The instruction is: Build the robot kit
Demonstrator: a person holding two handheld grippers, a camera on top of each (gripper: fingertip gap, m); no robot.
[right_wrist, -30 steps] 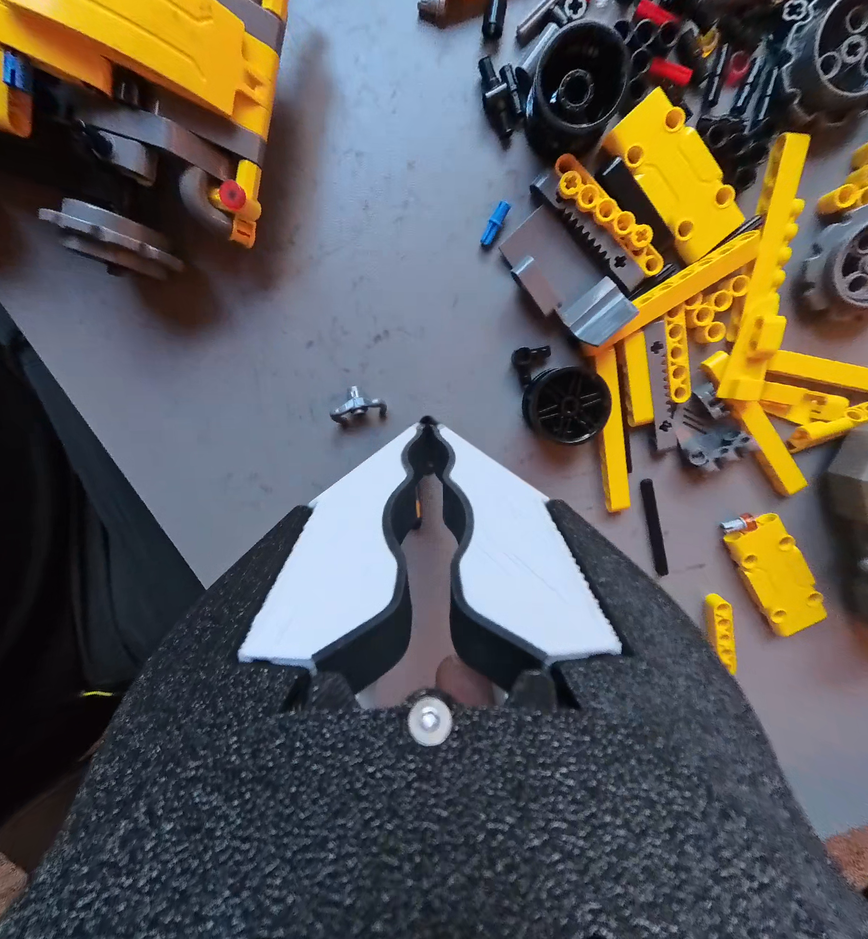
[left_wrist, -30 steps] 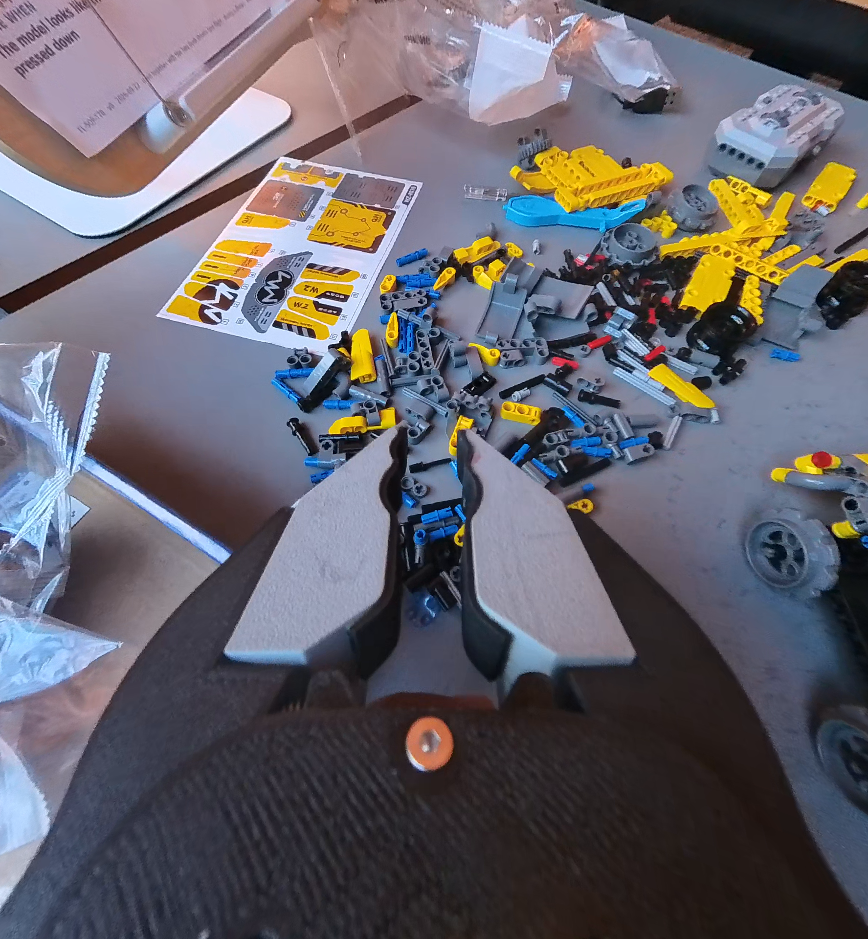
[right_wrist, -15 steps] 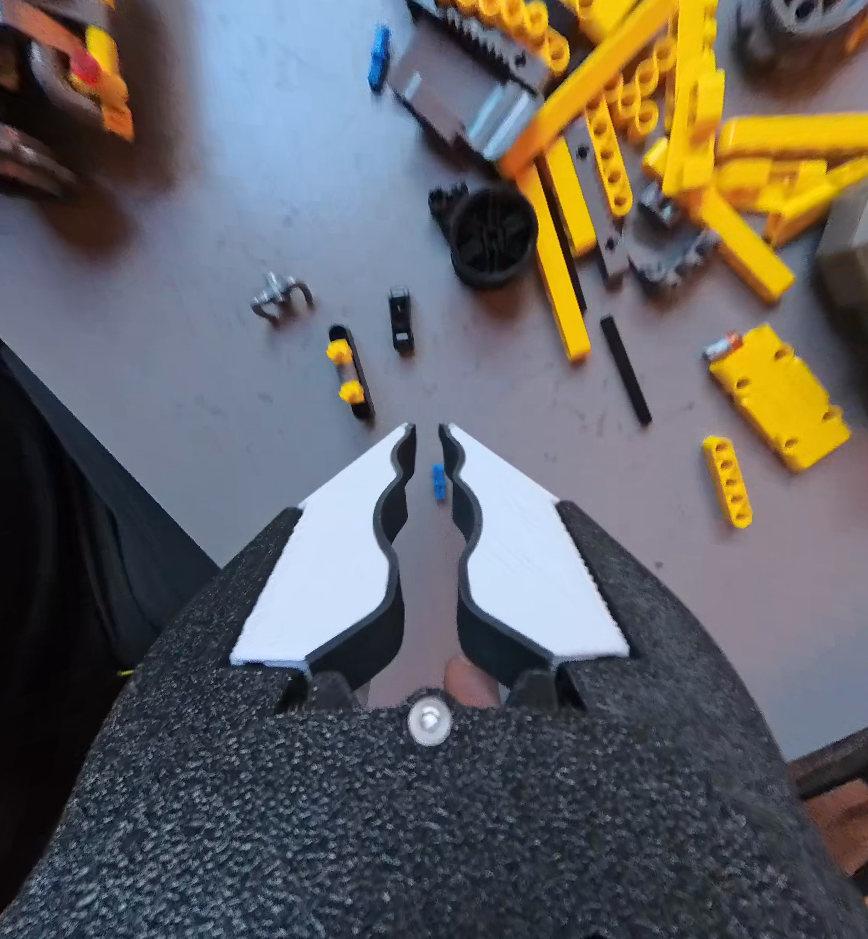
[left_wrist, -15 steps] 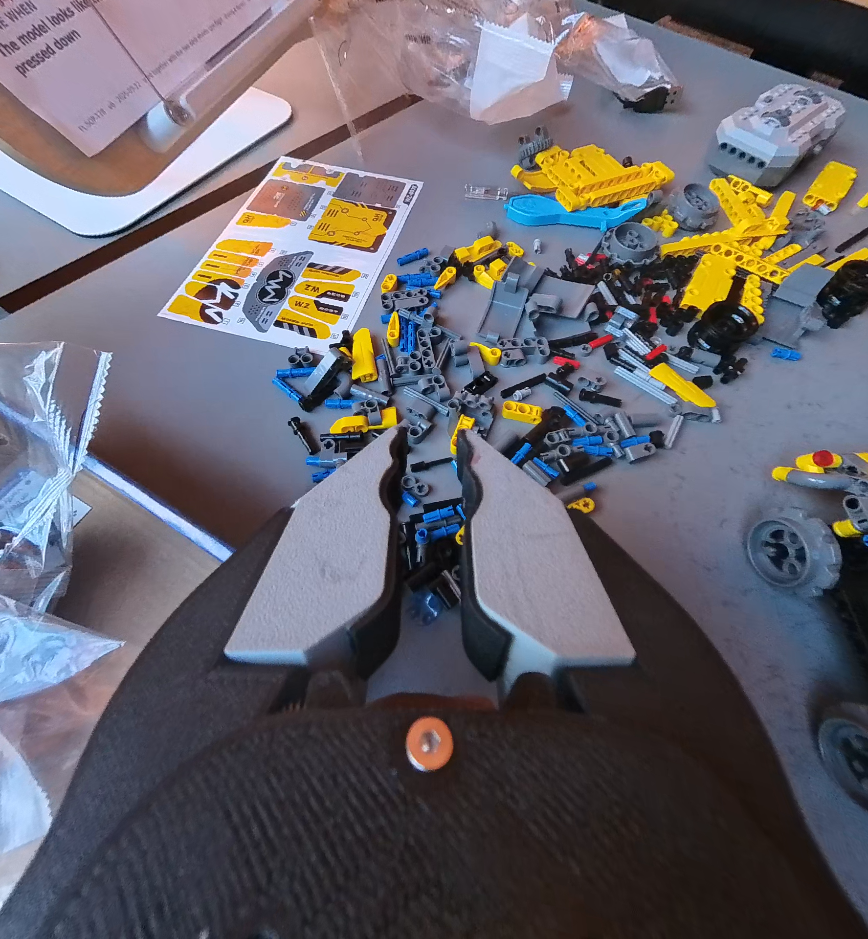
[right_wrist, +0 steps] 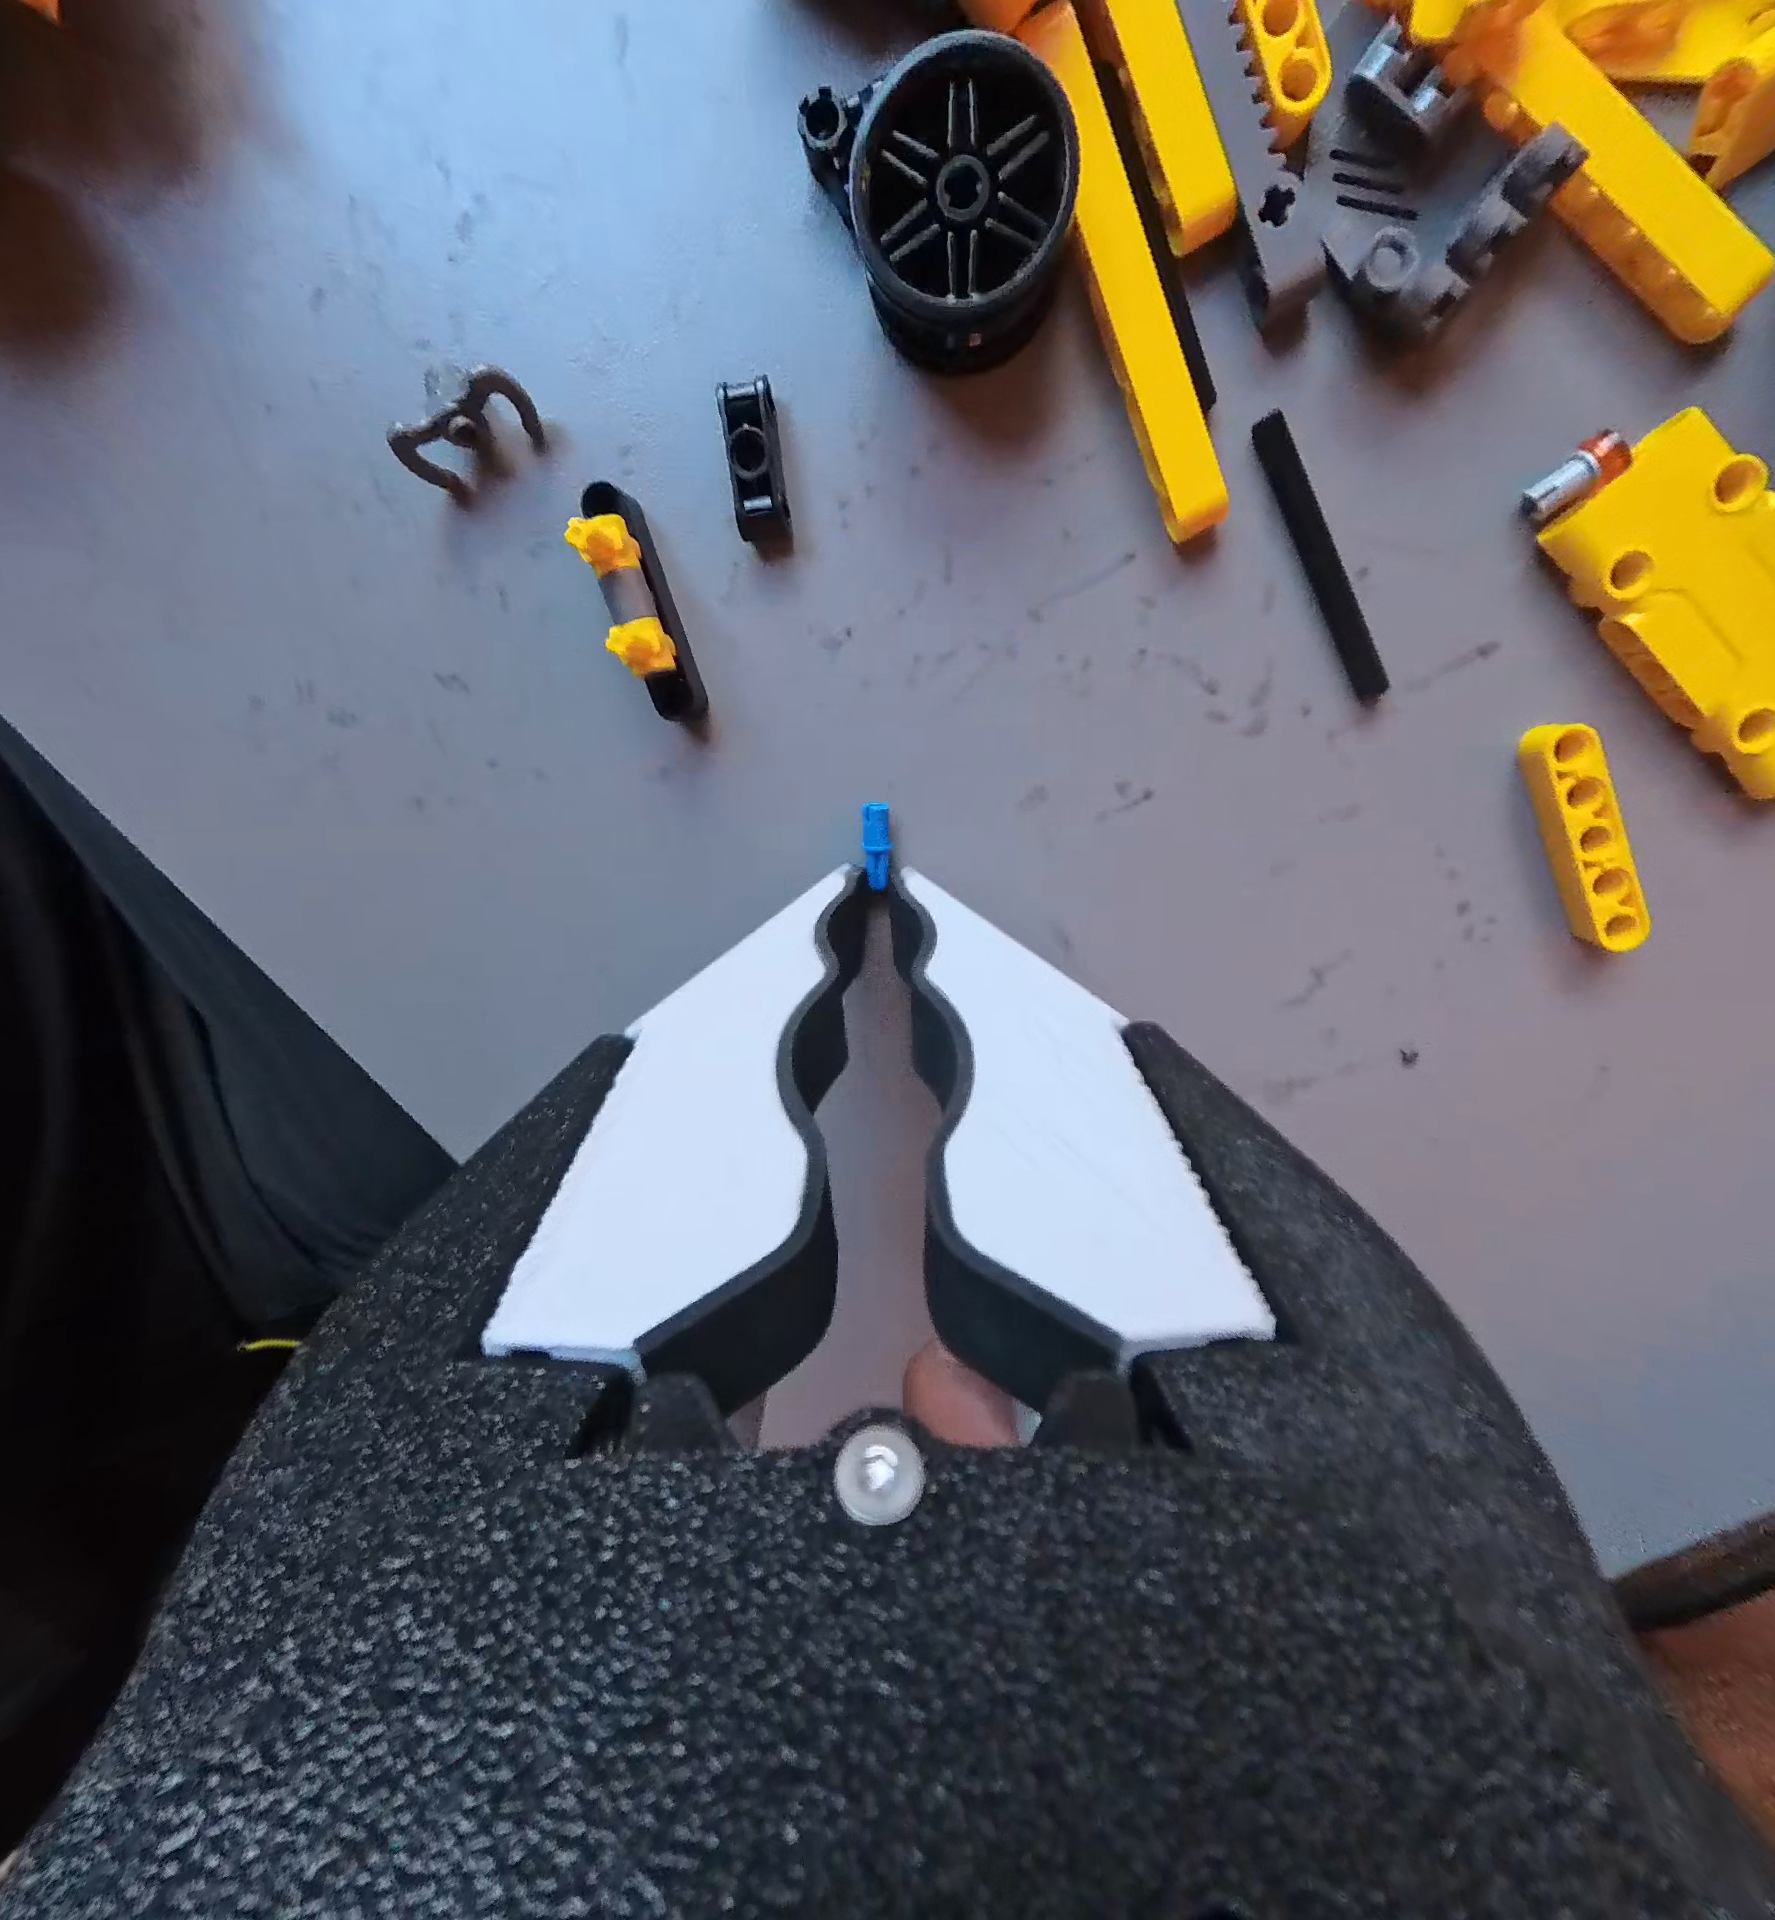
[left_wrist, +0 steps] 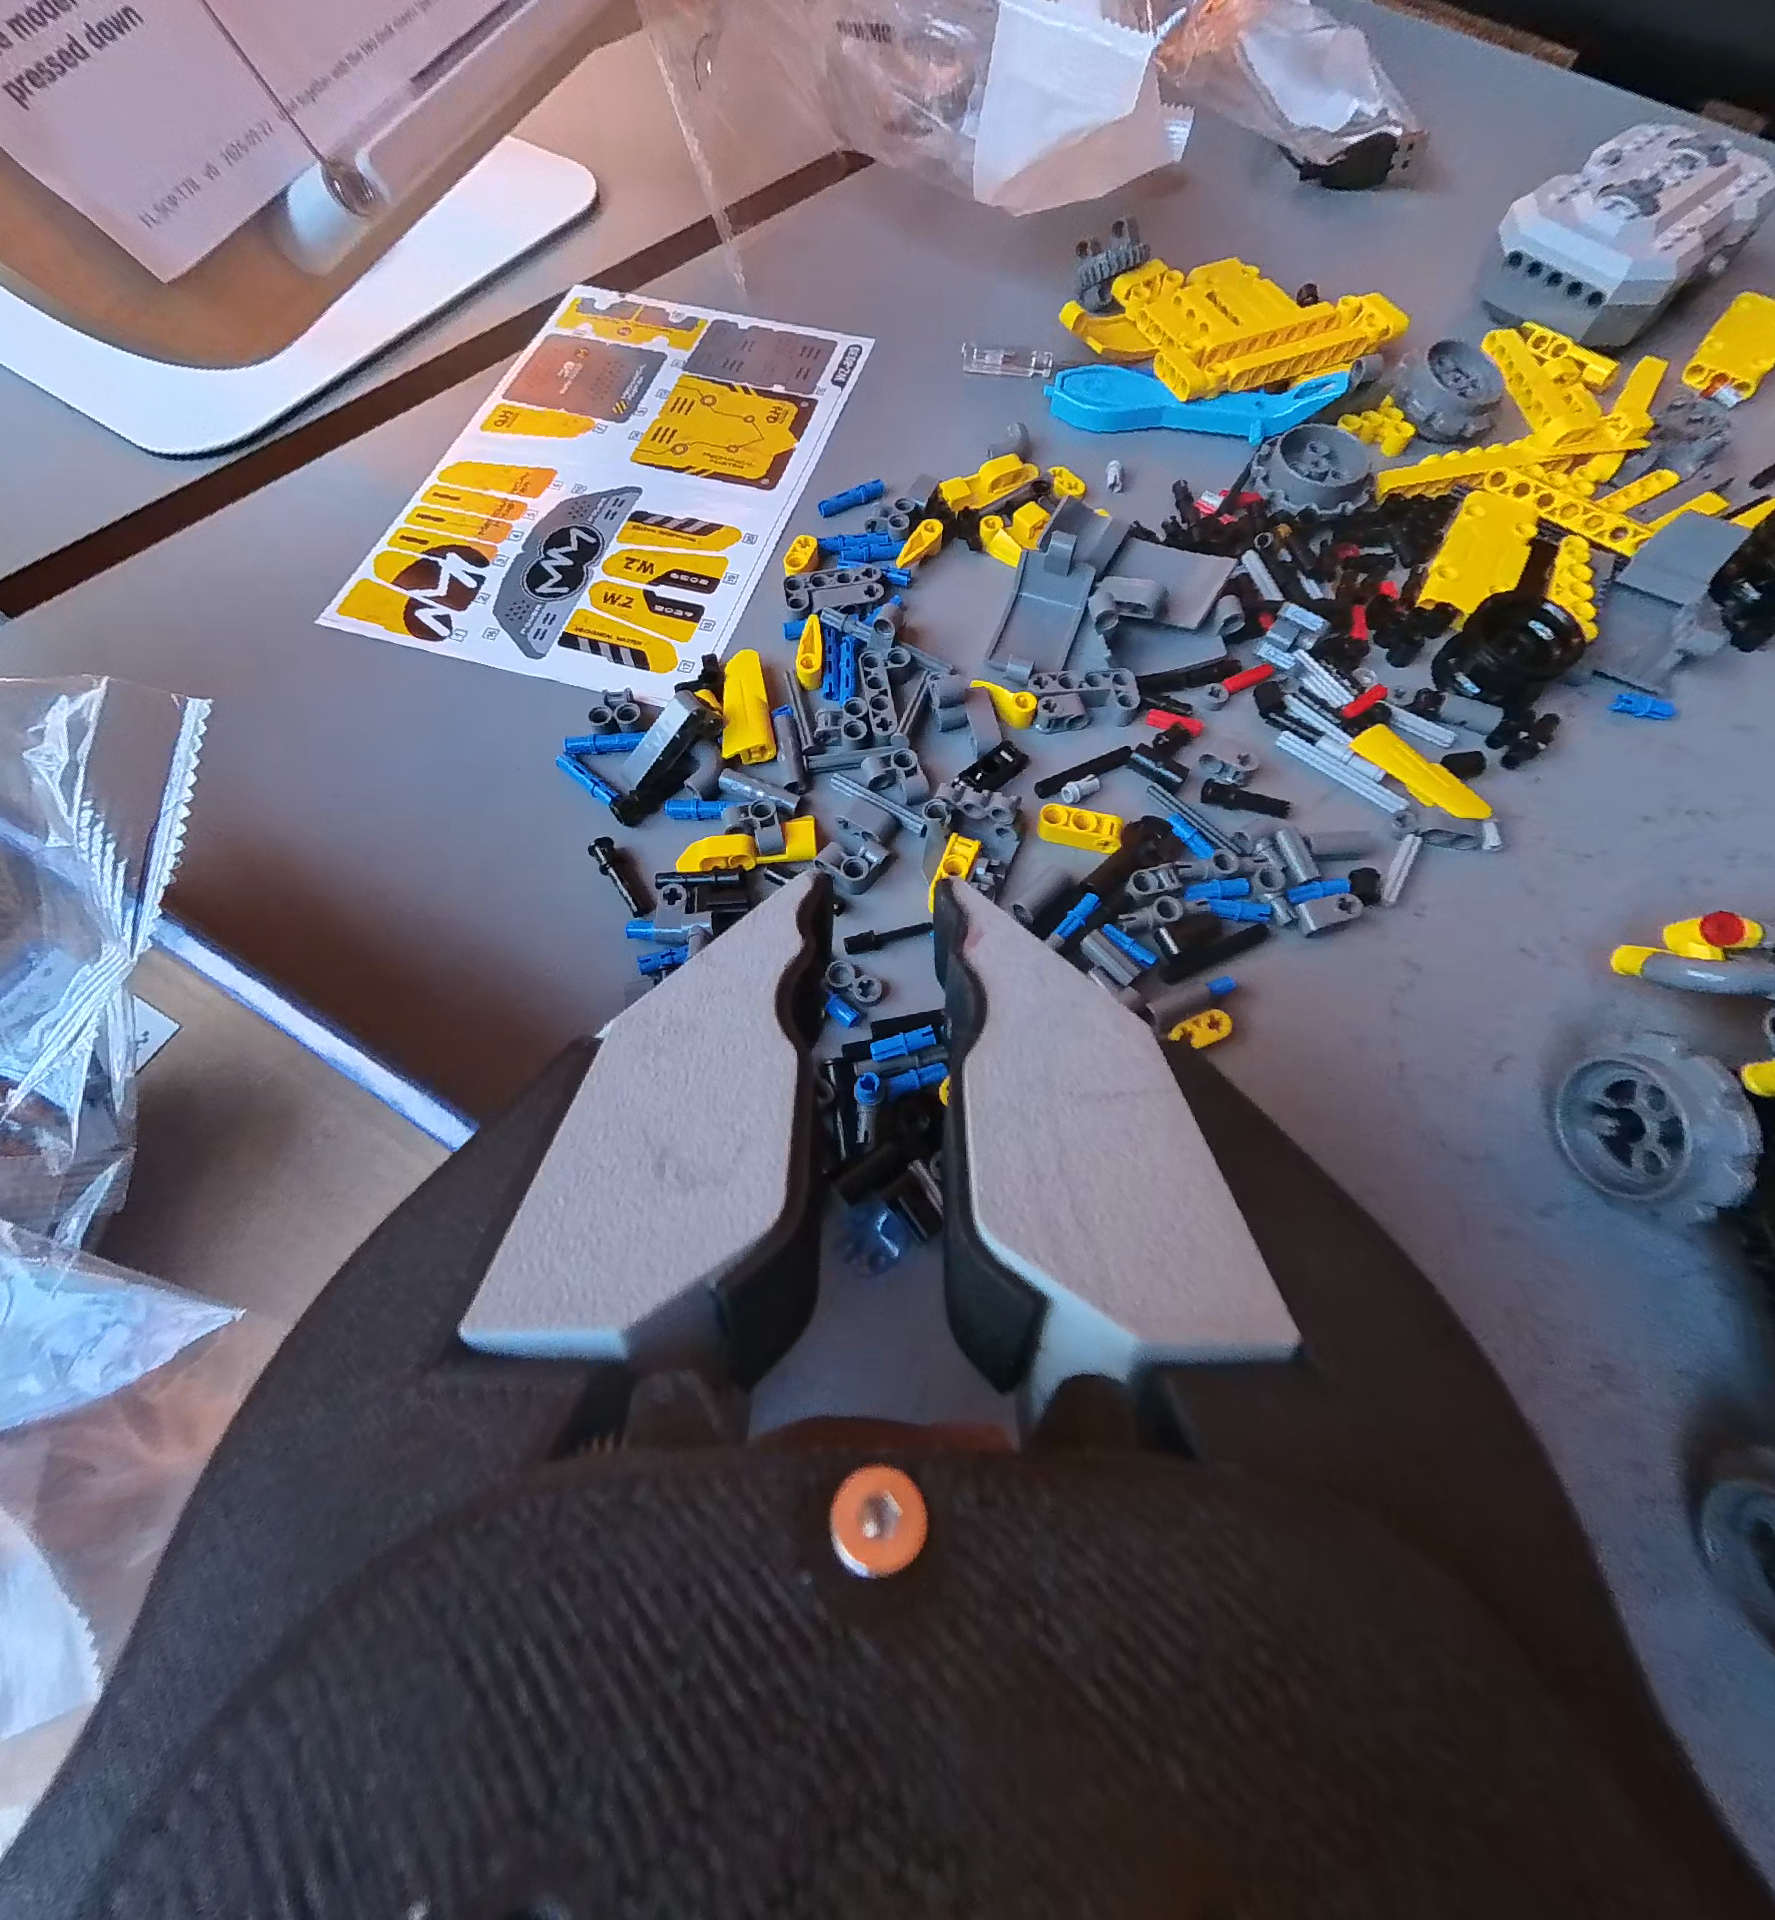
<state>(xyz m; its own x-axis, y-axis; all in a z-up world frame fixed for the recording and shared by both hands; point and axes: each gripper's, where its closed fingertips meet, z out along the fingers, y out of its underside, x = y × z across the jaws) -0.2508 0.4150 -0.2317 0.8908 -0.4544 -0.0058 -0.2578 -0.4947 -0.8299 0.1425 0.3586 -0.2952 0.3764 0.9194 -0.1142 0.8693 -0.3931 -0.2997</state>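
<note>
My right gripper [right_wrist: 875, 878] is shut on a small blue pin [right_wrist: 875, 836], which sticks out past its tips above the grey table [right_wrist: 343, 260]. Near it lie a black beam with two yellow pins [right_wrist: 639, 603], a short black link [right_wrist: 753, 457] and a small grey hook piece [right_wrist: 462, 426]. My left gripper [left_wrist: 878, 894] is open a little and empty, hovering over a pile of small blue, grey, black and yellow bricks [left_wrist: 966, 769]. Some small pins show between its fingers [left_wrist: 685, 1132].
A sticker sheet [left_wrist: 602, 488] lies left of the pile. Plastic bags [left_wrist: 41, 935] sit at the left, a partly built wheeled model [left_wrist: 1714, 1091] at the right. Yellow beams [right_wrist: 1132, 281], a black wheel [right_wrist: 966, 192], a black axle [right_wrist: 1319, 556] and a yellow panel [right_wrist: 1704, 603] lie ahead of the right gripper. From the right gripper's tips to the short black link [right_wrist: 753, 457] is close to 7 cm. To the small grey hook piece [right_wrist: 462, 426]: right tips about 10 cm, left tips about 30 cm.
My right gripper opened, moved back toward the near table edge, then closed on the blue pin and lifted it. The left gripper has barely moved.
</note>
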